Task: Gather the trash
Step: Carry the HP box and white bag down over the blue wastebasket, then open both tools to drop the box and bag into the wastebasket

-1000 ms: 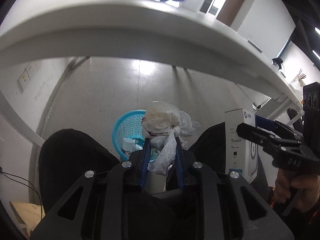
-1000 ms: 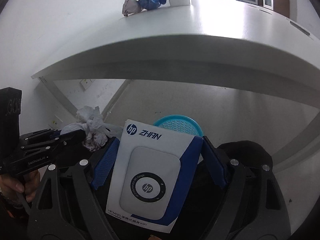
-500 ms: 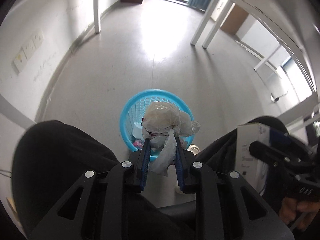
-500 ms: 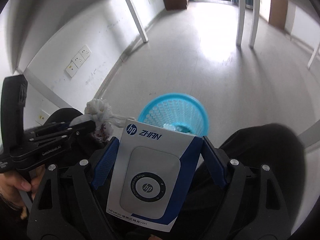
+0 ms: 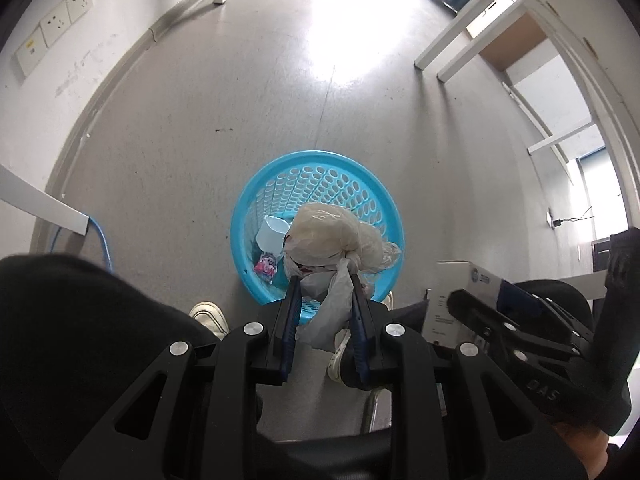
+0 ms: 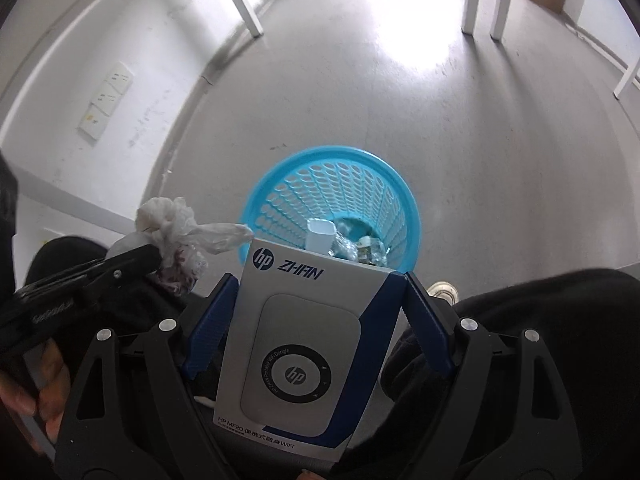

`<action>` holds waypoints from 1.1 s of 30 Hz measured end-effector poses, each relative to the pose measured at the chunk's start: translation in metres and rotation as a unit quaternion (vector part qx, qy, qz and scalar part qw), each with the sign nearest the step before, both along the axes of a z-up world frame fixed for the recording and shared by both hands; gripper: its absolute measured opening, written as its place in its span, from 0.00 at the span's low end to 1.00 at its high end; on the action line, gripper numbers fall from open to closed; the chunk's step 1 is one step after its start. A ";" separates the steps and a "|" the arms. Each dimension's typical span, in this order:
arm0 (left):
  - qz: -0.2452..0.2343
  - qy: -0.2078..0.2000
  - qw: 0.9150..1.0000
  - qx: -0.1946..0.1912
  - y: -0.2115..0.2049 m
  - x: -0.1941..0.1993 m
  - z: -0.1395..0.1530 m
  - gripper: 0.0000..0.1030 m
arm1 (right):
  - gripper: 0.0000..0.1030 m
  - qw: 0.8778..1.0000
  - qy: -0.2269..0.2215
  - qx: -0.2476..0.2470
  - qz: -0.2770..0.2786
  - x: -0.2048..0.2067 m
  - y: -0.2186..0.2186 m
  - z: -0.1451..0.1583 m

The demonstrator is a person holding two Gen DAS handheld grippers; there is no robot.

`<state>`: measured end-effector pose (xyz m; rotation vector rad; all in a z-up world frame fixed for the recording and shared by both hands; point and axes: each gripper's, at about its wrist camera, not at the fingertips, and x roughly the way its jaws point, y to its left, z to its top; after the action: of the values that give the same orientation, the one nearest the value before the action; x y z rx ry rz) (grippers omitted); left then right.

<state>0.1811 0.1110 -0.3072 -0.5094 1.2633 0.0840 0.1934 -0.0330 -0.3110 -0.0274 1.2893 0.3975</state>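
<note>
Grey floor (image 5: 240,112), basket (image 5: 256,204) half-hidden by bag (image 5: 332,236)

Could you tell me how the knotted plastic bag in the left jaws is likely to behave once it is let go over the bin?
The plastic bag looks thin, crumpled and probably light, so it should drop softly into the blue basket. Its loose tail may cling to the pads.
</note>
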 end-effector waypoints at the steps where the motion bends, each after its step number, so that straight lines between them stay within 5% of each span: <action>1: 0.000 0.003 1.000 0.002 0.000 0.003 -0.003 0.21 | 0.75 1.000 0.012 0.003 -0.006 0.005 0.000 -0.006; 9: 0.015 0.043 0.999 0.005 0.004 0.034 -0.038 0.21 | 0.75 0.995 0.084 0.011 -0.047 0.044 -0.007 -0.056; 33: 0.042 0.068 0.997 -0.015 0.018 0.074 -0.083 0.20 | 0.72 0.987 0.128 -0.035 -0.087 0.108 0.003 -0.131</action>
<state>0.2551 0.1287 -0.3901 -0.5897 1.3779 0.1726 0.3012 -0.0302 -0.4424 0.0777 1.5462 0.2097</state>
